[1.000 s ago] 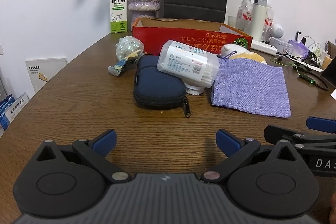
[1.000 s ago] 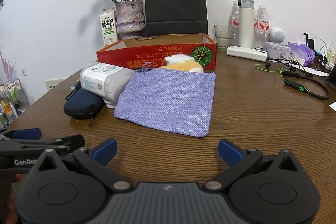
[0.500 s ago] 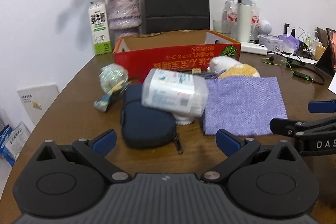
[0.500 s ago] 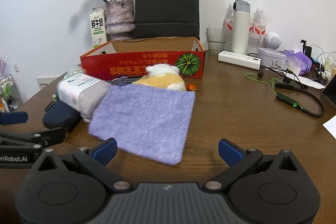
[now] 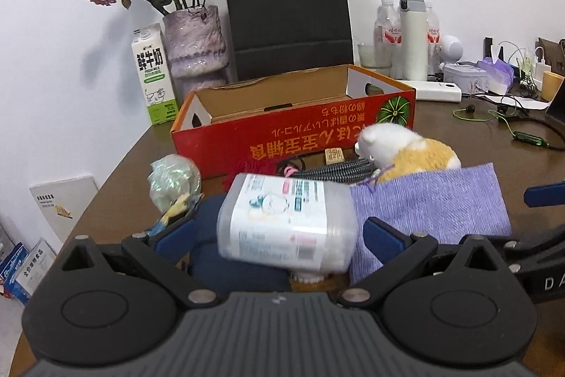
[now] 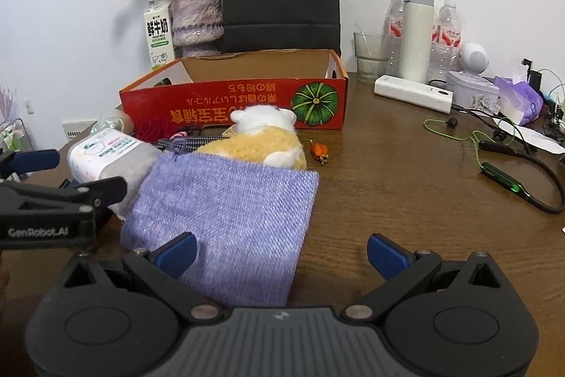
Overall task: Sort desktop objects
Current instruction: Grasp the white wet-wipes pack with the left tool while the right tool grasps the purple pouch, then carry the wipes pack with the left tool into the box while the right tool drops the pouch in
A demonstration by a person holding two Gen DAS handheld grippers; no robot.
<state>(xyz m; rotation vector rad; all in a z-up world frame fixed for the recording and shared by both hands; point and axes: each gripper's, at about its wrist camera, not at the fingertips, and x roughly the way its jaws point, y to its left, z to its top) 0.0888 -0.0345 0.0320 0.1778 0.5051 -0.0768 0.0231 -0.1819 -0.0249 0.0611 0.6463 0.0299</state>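
My left gripper (image 5: pixel 279 235) is open, and a clear plastic cotton-swab container (image 5: pixel 286 221) lies on its side between the fingers. The container rests on a navy zip pouch (image 5: pixel 240 267). A purple woven bag (image 5: pixel 430 204) lies flat to its right, with a white-and-orange plush toy (image 5: pixel 406 147) behind it. My right gripper (image 6: pixel 281 253) is open low over the near edge of the purple woven bag (image 6: pixel 226 218), its left fingertip above the cloth. An open red cardboard box (image 6: pixel 233 105) stands behind the plush toy (image 6: pixel 261 140).
A shiny wrapped ball (image 5: pixel 173 179) and a coiled black cable (image 5: pixel 335 168) lie before the box. A small orange item (image 6: pixel 319 151) sits right of the plush. Vase, milk carton, black paper bag, bottles, a power strip (image 6: pixel 413 92) and cables (image 6: pixel 501 175) line the back and right.
Both grippers have moved forward toward the pile. The swab container now sits between my left fingers, and my right gripper has reached the near edge of the purple bag. Both stayed open.
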